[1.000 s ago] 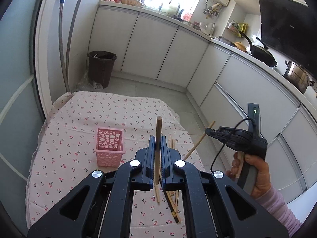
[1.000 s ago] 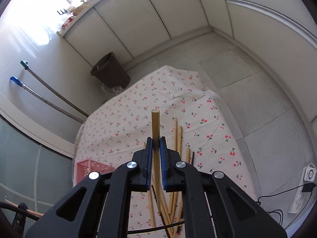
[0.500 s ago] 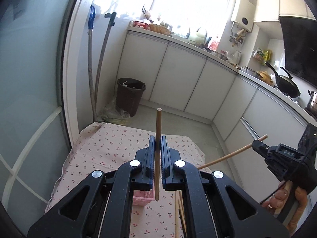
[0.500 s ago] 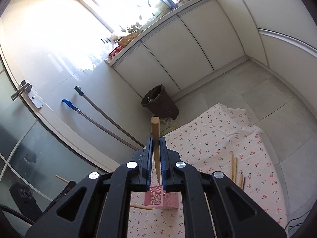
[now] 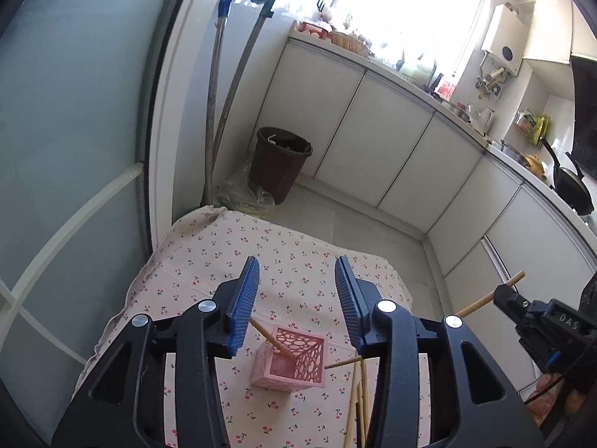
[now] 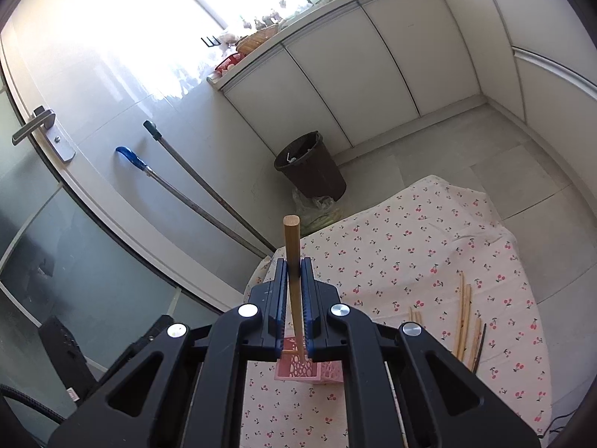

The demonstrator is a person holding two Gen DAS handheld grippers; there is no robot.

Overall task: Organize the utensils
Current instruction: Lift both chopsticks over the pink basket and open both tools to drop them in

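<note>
My left gripper [image 5: 294, 298] hangs over the pink perforated basket [image 5: 291, 358], its jaws opening with nothing between them. One wooden chopstick [image 5: 270, 338] leans inside the basket, tip up to the left. My right gripper [image 6: 294, 272] is shut on another wooden chopstick [image 6: 292, 246] that points up past its pads, above the pink basket [image 6: 309, 371]. In the left wrist view, that right gripper [image 5: 502, 293] comes in from the right with its chopstick [image 5: 485, 298] slanted. Several loose chopsticks [image 6: 464, 321] lie on the cloth right of the basket.
A cherry-print cloth [image 5: 298, 254] covers the small table. Beyond its far edge stand a brown bin [image 5: 283, 164] and two long handles [image 5: 224, 112] leaning by a glass door. White cabinets [image 5: 373, 142] line the back and right walls.
My left gripper has swung over the basket and opened; its chopstick now sits in the basket. My right gripper has risen and moved left toward the basket, still gripping its chopstick.
</note>
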